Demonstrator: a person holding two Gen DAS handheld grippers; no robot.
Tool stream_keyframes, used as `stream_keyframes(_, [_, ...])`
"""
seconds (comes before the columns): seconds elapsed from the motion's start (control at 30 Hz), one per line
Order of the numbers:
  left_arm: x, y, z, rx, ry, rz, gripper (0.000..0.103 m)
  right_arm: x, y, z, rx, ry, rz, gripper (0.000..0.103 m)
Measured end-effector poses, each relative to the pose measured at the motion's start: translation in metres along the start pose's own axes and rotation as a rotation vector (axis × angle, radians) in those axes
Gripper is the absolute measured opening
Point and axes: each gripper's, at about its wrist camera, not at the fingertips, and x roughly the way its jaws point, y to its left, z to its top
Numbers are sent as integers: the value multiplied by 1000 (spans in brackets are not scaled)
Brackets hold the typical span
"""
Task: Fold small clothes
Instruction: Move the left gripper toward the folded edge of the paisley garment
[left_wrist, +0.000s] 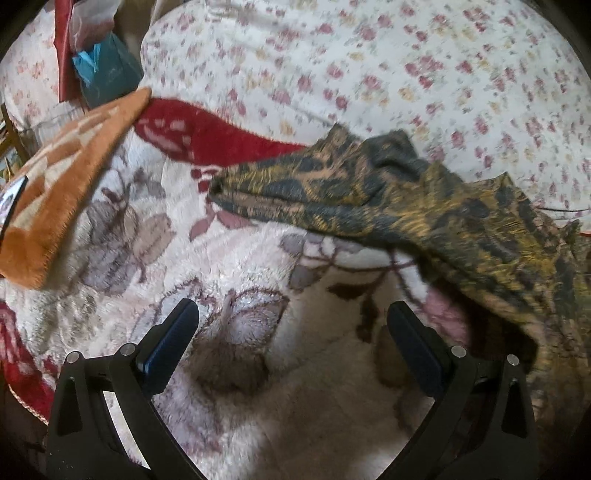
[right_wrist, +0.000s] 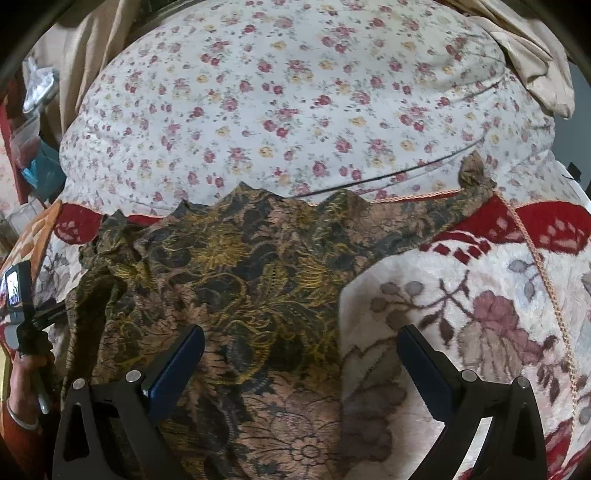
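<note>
A small garment of dark cloth with a yellow and brown floral print (right_wrist: 251, 280) lies spread on a fluffy flowered blanket (right_wrist: 480, 295). My right gripper (right_wrist: 301, 350) hovers open over the garment's near part, its left finger above the cloth and its right finger above the blanket. In the left wrist view the same garment (left_wrist: 406, 199) lies rumpled, running from the centre to the right edge. My left gripper (left_wrist: 291, 325) stands open over bare blanket (left_wrist: 258, 280), with the cloth's edge just beyond its right finger. Nothing sits between either pair of fingers.
A floral pillow or duvet (right_wrist: 295, 110) rises behind the blanket. An orange and white patterned cushion (left_wrist: 55, 192) lies at the left. Red and teal items (left_wrist: 99, 70) sit at the far left. A hand (right_wrist: 26, 373) holding the other gripper shows at the left edge.
</note>
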Motion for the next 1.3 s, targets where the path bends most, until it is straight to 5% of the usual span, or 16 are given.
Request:
stream_keyframes(1.03, [-24, -6, 5, 18, -35, -13, 102, -3, 36, -8, -71, -1, 15, 103])
stream_keyframes(1.3, [-1, 17, 28, -58, 23, -132, 102, 5, 43, -2, -89, -12, 45, 103])
